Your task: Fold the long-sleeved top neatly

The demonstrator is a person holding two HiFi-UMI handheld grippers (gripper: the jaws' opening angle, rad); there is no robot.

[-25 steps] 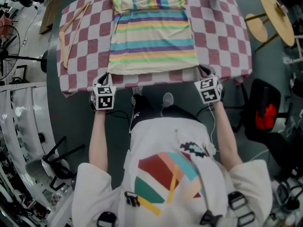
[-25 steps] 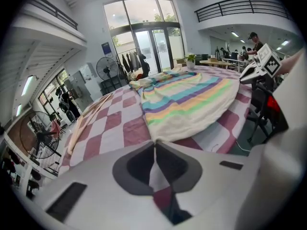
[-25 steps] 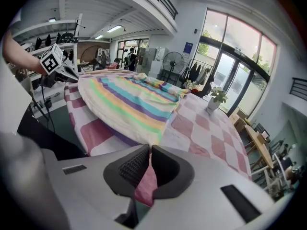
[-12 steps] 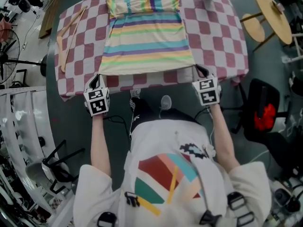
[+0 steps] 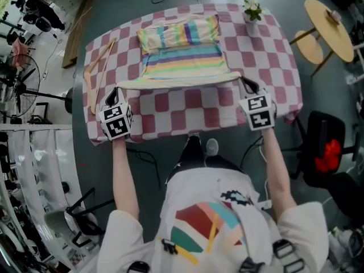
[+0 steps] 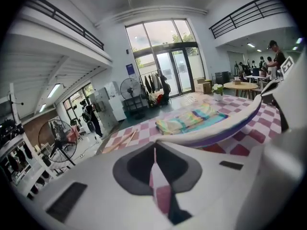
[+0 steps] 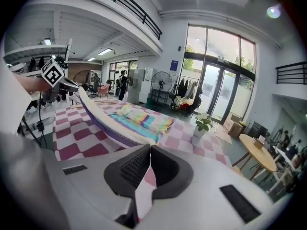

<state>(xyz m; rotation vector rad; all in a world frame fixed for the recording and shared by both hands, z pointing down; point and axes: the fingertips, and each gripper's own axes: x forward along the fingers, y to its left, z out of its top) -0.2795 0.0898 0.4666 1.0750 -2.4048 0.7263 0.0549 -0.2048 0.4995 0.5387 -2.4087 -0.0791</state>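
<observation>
The striped long-sleeved top lies on the checkered table, its far end folded into a band. Its near hem is lifted off the cloth and stretched taut between my two grippers. My left gripper is shut on the hem's left corner, my right gripper on its right corner. In the left gripper view the jaws are pressed together, and the hem runs off to the right. In the right gripper view the shut jaws hold the hem, which runs left.
A wooden hanger lies at the table's left edge. A small potted plant stands at the far right corner. Round wooden side tables are to the right of the table, and a dark chair stands near my right arm.
Both grippers have risen and moved away from the table's near edge, carrying the hem with them. The near part of the top now hangs above bare tablecloth.
</observation>
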